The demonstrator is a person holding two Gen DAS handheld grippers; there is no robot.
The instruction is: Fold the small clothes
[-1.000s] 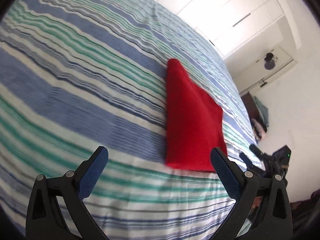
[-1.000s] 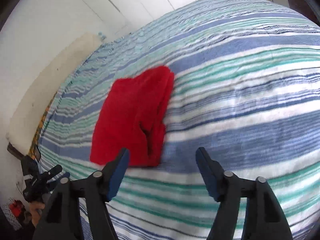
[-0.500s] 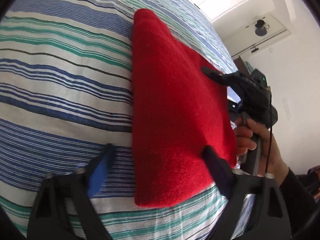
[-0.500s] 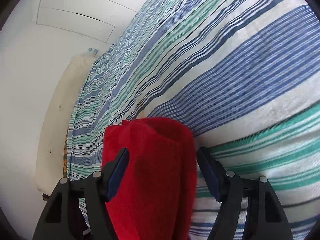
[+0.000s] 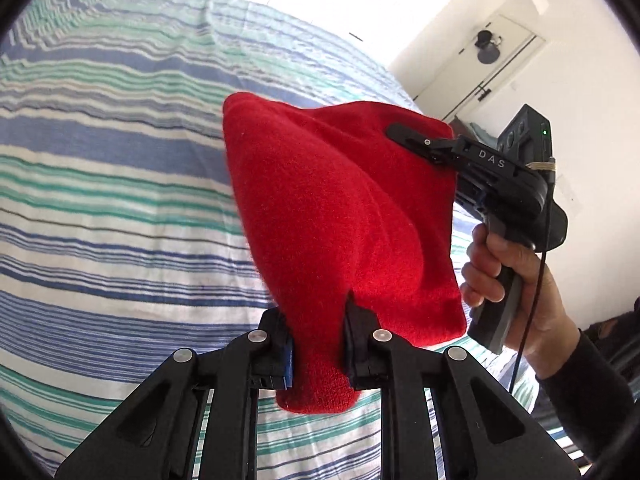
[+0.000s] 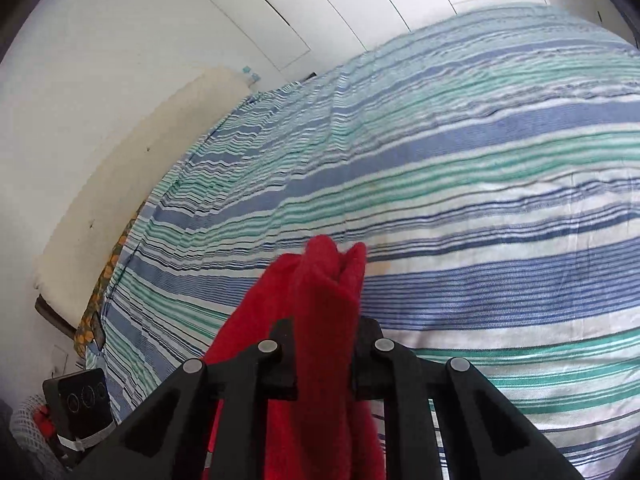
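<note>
Bedspread [image 5: 100,184]: striped blue, green and white, spread beneath and ahead of both grippers, filling the left of the left wrist view.
Left gripper [image 5: 318,346]: jaws have just been closing and now pinch a bunched fold of the red garment [image 5: 340,216] between the pads; cloth bulges out below the fingertips.
Red garment: lifted off the bedspread, hanging between the two grippers, its far corner ahead and to the right of the left gripper.
Right gripper [image 5: 404,132]: jaws have just been closing; clamped on that far corner, with red cloth squeezed between its fingers in its own view.
Hand [image 5: 508,276]: wraps the right gripper's grip, dark sleeve [image 5: 580,384] behind it.
</note>
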